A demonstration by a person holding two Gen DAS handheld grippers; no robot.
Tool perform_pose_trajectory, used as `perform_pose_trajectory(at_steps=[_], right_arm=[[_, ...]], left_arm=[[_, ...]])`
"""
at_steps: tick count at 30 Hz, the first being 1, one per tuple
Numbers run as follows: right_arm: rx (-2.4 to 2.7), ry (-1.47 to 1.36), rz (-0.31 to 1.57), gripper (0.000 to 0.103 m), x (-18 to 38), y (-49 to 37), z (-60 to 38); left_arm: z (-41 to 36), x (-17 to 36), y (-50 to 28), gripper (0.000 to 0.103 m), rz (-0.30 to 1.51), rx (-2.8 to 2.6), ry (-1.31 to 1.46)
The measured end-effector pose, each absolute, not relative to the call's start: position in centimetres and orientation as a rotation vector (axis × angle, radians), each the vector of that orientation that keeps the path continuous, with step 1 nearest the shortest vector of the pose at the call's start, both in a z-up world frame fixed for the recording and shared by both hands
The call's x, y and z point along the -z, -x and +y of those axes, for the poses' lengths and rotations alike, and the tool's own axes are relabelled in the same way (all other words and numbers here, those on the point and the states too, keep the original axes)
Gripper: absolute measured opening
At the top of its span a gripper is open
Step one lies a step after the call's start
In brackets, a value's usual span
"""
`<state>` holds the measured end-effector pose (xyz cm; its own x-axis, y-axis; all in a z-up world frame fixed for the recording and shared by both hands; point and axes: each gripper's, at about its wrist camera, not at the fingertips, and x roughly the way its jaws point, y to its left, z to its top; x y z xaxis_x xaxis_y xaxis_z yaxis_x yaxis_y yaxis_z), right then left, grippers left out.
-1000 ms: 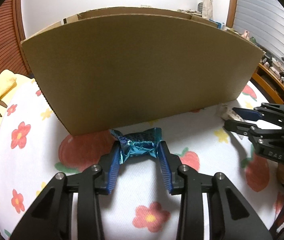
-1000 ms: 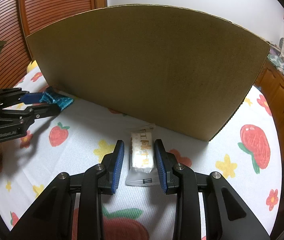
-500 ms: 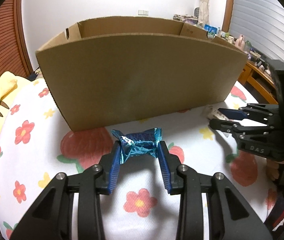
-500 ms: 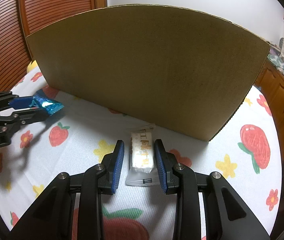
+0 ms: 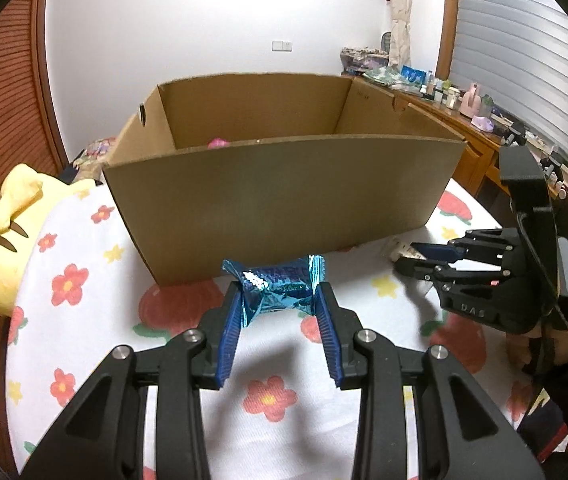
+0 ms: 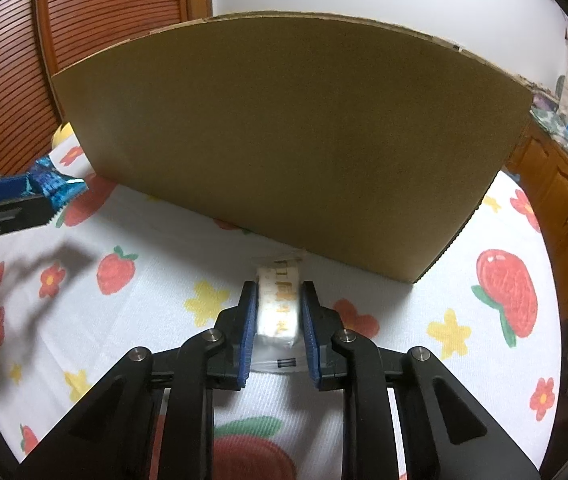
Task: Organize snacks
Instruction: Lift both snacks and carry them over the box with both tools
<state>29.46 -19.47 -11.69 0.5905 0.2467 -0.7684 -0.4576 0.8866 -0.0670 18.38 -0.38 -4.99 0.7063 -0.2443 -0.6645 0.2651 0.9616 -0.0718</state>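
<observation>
The left gripper (image 5: 280, 300) is pinching a blue candy (image 5: 274, 284) above the flowery cloth (image 5: 84, 320), the right gripper (image 6: 278, 312) is squeezing a white snack (image 6: 278, 306) lying by the box's (image 5: 284, 200) front wall, and both are waiting to go in.

The bed (image 5: 96, 360) is covered with a white sheet (image 6: 172, 248) printed with red flowers, yellow stars and strawberries. 1 open cardboard box (image 5: 284, 200) stands on it. A white snack pack (image 6: 278, 308) lies on the sheet just in front of the box wall. At the left edge of the bed, 1 yellow plush toy (image 5: 12, 240) rests beside the box.
</observation>
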Motion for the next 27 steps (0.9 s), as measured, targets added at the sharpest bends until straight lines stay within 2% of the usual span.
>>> perform_pose_trajectory(at_steps=[16, 27], right_arm=[[-0.456, 0.200, 0.633, 0.020, 5.1, -25.1, -20.0], [-0.459, 0.236, 0.547, 0.020, 0.6, -26.1, -19.9]], left_arm=[[0.1, -0.6, -17.7, 0.035, 0.600, 0.275, -0.041], [0.2, -2.8, -21.5, 0.035, 0.583, 0.253, -0.062]])
